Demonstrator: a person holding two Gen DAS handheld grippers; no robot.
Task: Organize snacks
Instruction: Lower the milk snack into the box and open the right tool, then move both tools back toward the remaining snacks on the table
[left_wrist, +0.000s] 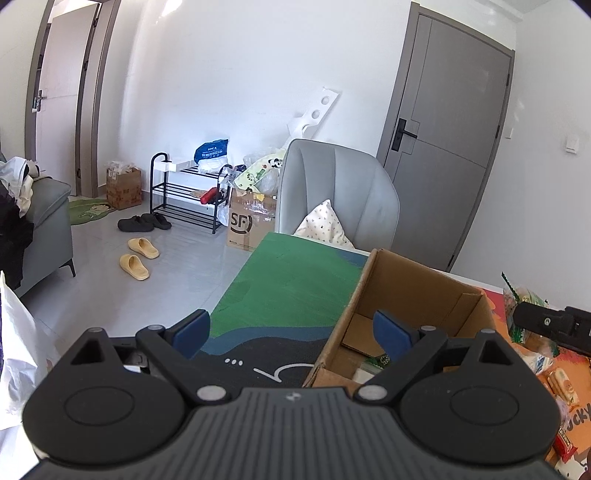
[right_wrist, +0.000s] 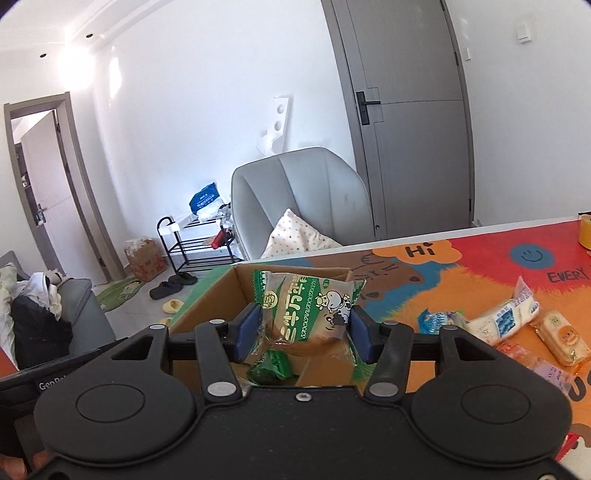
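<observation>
**Bread packet held over the box, much of the scene cut off**

Left wrist view: the left gripper (left_wrist: 291, 334) is standing wide, its blue pads (left_wrist: 192, 328) holding nothing. One pad is hanging over the dark and green mat (left_wrist: 291, 280), the other inside the cardboard box (left_wrist: 417, 291) at lower right of the frame. The gripper body is hiding the box's near end, so only scraps of its contents are showing. At the right edge, a black piece of the right gripper (left_wrist: 554, 326) is poking in, covering part of a heap of snacks (left_wrist: 554, 376) that the frame edge is cutting off.

Right wrist view: the right gripper (right_wrist: 303, 332) is pinching a green-and-white bread packet (right_wrist: 310, 310) between its pads, at a middling width. The packet is sitting at centre frame, in front of the open cardboard box (right_wrist: 218, 295); its lower end is disappearing behind the gripper body. More wrapped snacks (right_wrist: 517, 325) are lying on the colourful mat (right_wrist: 480, 266) at right, the lowest ones blurred. At lower left, fingers (right_wrist: 14, 465) are barely showing.
</observation>
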